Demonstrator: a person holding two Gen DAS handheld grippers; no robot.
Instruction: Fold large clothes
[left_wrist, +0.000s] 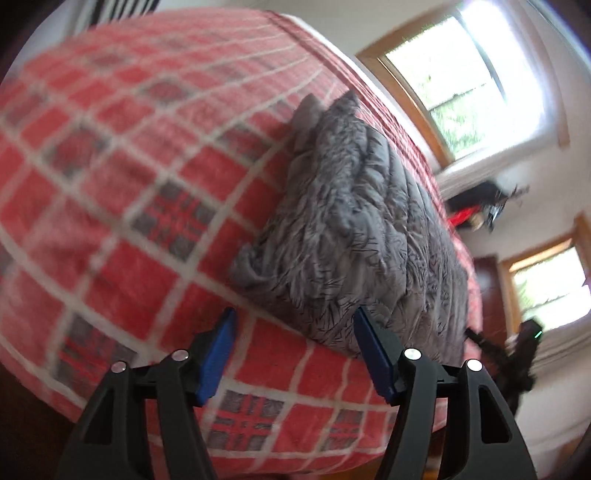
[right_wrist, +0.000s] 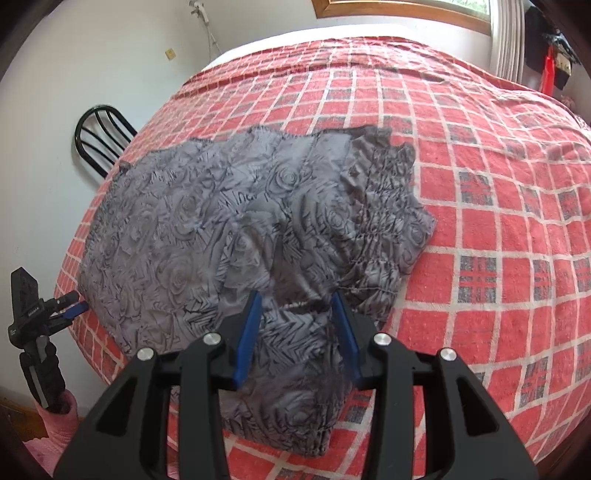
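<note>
A grey garment with a black rose print (right_wrist: 229, 229) lies folded and bunched on a red checked bedspread (right_wrist: 480, 192). It also shows in the left wrist view (left_wrist: 354, 236), seen from its end. My right gripper (right_wrist: 297, 301) is open, hovering over the garment's near edge with cloth between its blue fingers (right_wrist: 247, 332). My left gripper (left_wrist: 295, 317) is open and empty, just off the garment's near corner at the bed's edge. The left gripper also shows at the far left of the right wrist view (right_wrist: 75, 308).
The bed (left_wrist: 110, 184) fills both views. A black metal chair (right_wrist: 99, 136) stands against the white wall left of the bed. Windows (left_wrist: 469, 77) sit beyond the bed's far side. Black and red items (right_wrist: 550, 62) hang by the window. Pink cloth (right_wrist: 55, 428) lies low at the left.
</note>
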